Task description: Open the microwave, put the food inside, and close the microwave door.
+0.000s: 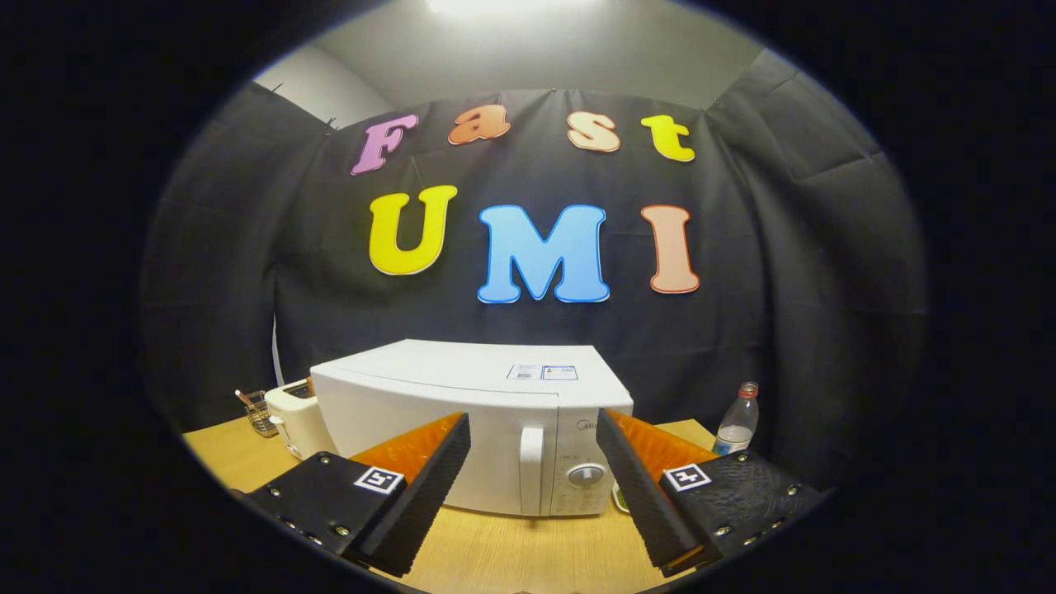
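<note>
A white microwave (462, 412) stands on the wooden table (528, 553), its door shut. Its vertical handle (531, 470) and a round dial (586, 474) sit on the front, just beyond the fingers. My gripper (532, 462) is held open in front of the microwave, apart from it, with nothing between its fingers. The handle lies in the gap between the two fingers as seen from here. A small part of a pale object (620, 497) peeks out beside the right finger, at the microwave's right foot; I cannot tell what it is.
A white toaster (295, 417) stands left of the microwave, with a small wire holder (260, 417) behind it. A clear plastic bottle (737, 421) with a red cap stands to the microwave's right, near the table's back edge.
</note>
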`<state>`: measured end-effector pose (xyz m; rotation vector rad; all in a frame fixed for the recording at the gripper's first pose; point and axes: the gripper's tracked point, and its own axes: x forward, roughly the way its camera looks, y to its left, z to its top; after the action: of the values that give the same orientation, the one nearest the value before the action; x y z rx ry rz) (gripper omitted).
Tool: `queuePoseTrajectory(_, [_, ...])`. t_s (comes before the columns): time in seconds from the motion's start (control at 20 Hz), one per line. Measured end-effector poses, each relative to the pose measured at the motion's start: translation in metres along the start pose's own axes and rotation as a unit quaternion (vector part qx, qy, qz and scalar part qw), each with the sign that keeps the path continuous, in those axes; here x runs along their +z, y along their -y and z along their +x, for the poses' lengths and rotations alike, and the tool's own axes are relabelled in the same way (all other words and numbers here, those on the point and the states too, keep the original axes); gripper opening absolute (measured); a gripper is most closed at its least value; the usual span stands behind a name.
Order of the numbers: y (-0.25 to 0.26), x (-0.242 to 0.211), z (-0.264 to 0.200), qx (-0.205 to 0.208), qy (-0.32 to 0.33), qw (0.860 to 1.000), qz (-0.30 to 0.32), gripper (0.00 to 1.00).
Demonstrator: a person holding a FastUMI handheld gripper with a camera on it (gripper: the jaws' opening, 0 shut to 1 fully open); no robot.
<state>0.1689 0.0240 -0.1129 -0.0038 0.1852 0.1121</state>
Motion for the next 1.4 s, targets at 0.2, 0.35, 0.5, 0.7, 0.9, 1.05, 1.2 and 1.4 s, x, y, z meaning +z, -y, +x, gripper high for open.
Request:
queuePoseTrajectory(0.2, [0.004,-0.031,0.034,-0.004,-0.029,1.000,-0.004,0.99])
queuePoseTrajectory(0.35, [0.005,-0.053,0.054,-0.005,-0.052,0.999,0.000,0.99])
queuePoseTrajectory(0.5, [0.005,-0.075,0.067,-0.006,-0.075,0.997,0.004,0.98])
queuePoseTrajectory(0.7, [0.003,-0.090,0.075,-0.010,-0.095,0.995,0.006,0.61])
queuePoseTrajectory(0.9, [-0.003,-0.098,0.081,-0.004,-0.109,0.994,-0.004,0.43])
queuePoseTrajectory(1.05, [-0.001,-0.098,0.079,-0.020,-0.110,0.994,-0.005,0.25])
queuePoseTrajectory(1.2, [-0.002,-0.095,0.076,-0.013,-0.121,0.993,0.002,0.14])
queuePoseTrajectory(1.4, [-0.019,-0.097,0.031,0.003,-0.112,0.993,-0.032,0.10])
